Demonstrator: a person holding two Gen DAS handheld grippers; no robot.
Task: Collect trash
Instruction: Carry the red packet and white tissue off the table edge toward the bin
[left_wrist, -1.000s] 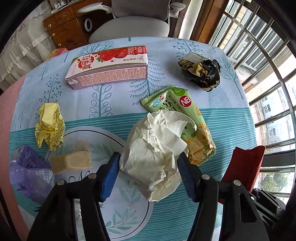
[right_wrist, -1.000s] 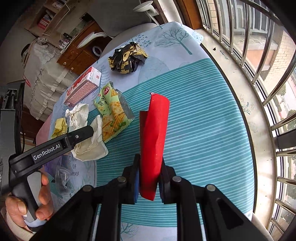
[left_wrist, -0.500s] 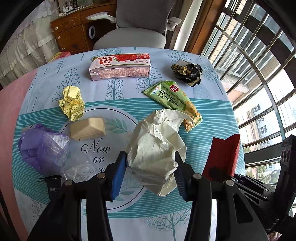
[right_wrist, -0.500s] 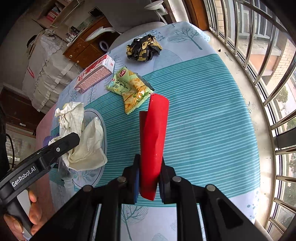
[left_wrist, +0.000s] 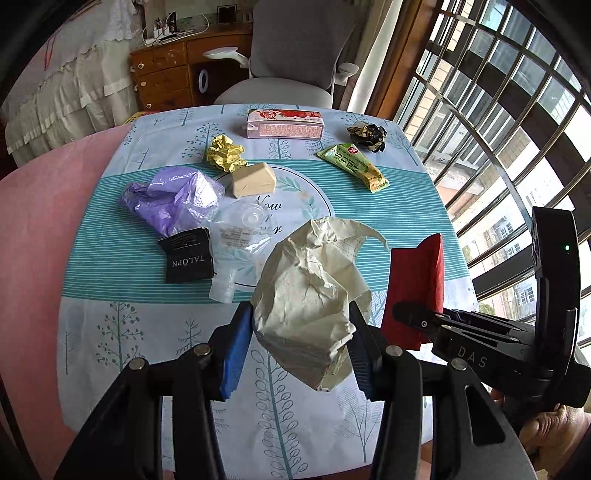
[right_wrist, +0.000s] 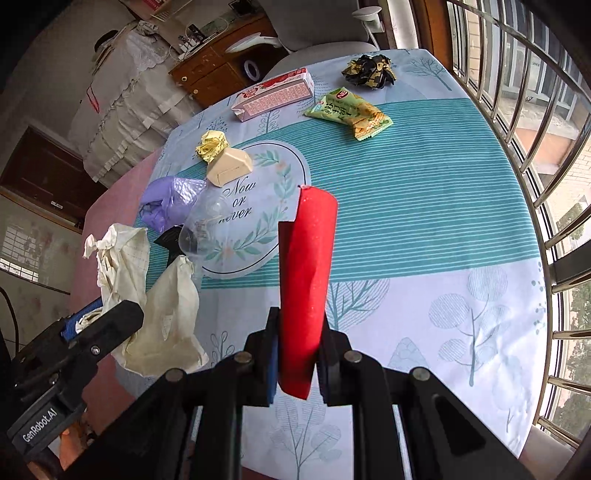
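My left gripper (left_wrist: 297, 317) is shut on a crumpled cream paper (left_wrist: 306, 288), held up above the near part of the table. My right gripper (right_wrist: 299, 321) is shut on a folded red paper (right_wrist: 306, 266) that sticks up between its pads, just right of the left one. On the tablecloth (left_wrist: 388, 206) lie a pink milk carton (left_wrist: 284, 123), a black-gold wrapper (left_wrist: 367, 134), a green snack packet (left_wrist: 352, 166), a yellow wrapper (left_wrist: 225, 153), a beige box (left_wrist: 254, 180), a purple bag (left_wrist: 173, 201), a clear pouch (left_wrist: 240, 240) and a black packet (left_wrist: 188, 260).
A grey chair (left_wrist: 288, 55) and wooden drawers (left_wrist: 166, 74) stand beyond the far edge. Window bars (left_wrist: 498, 110) run along the right side. Pink cloth (left_wrist: 44, 240) covers the left. A hand (left_wrist: 554, 424) holds the right gripper's handle.
Both grippers rose and drew back toward the near table edge, carrying the cream paper and the red paper. The left jaws squeezed the paper tighter. More trash came into view.
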